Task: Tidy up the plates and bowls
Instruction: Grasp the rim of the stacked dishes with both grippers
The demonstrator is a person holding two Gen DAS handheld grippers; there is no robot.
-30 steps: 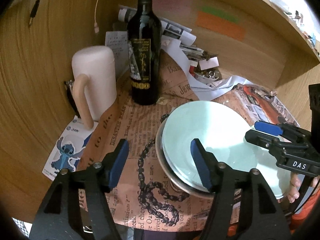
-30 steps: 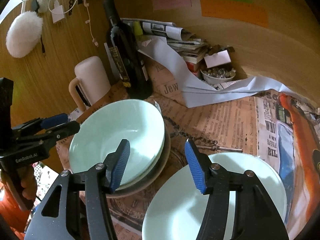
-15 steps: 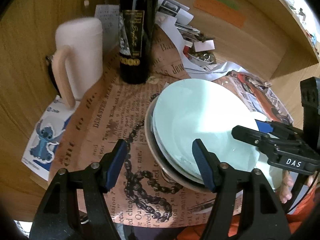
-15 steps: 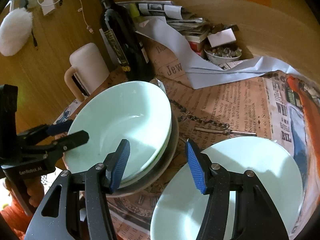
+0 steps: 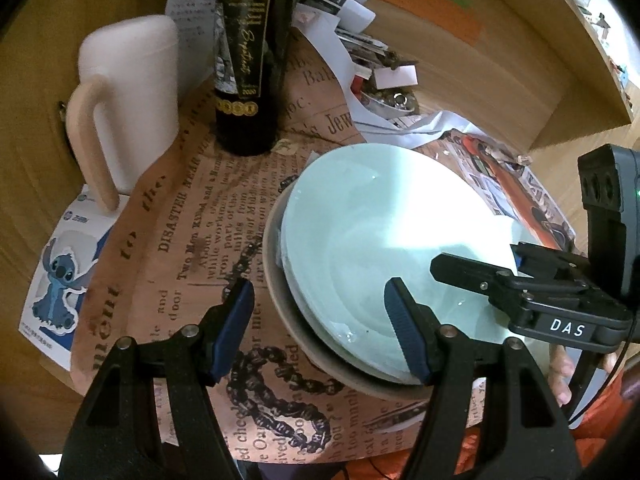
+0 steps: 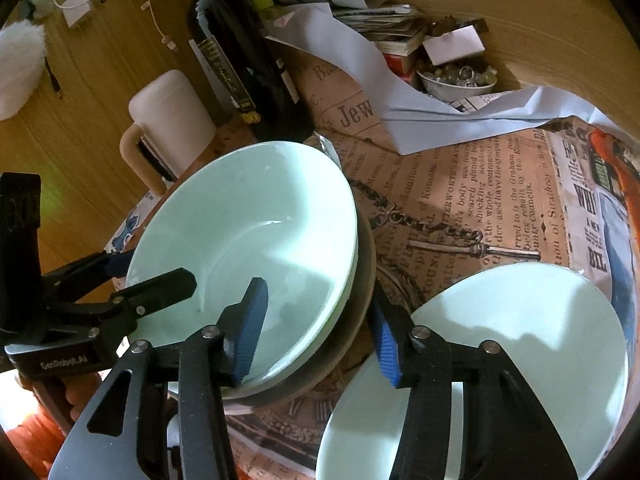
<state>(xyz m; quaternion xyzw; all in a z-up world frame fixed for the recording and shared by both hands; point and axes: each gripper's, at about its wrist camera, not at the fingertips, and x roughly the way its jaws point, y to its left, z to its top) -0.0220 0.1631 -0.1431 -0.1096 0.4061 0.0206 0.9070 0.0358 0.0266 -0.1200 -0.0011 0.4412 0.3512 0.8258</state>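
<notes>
A pale green bowl (image 5: 384, 248) sits nested in a stack on a grey-brown plate (image 5: 280, 300), on a worktop (image 5: 36, 128) covered with sepia newspaper-print paper (image 5: 192, 240). The left tongs (image 5: 318, 326) stand about half open and straddle the near left rim of the stack, one blue pad (image 5: 234, 320) outside over the paper and the other above the bowl's inside; neither pad visibly presses on anything. The right tongs (image 6: 316, 330) reach in at the stack's right edge, with one blue pad over the bowl's inside and the other outside past the plate rim; their jaws have just been closing, the rim of the stack lies between them, and the pads do not yet look pressed against it. A second pale green bowl (image 6: 520, 352) rests on the paper just to the right of the stack, apart from it. Behind the stack stand a dark wine bottle (image 5: 250, 60) and a cream mug (image 5: 132, 100) with a tan handle. Further back lie crumpled papers (image 6: 400, 92) and a small bowl of trinkets (image 6: 456, 80). A cartoon sticker card (image 5: 60, 280) lies at the worktop's left edge.
</notes>
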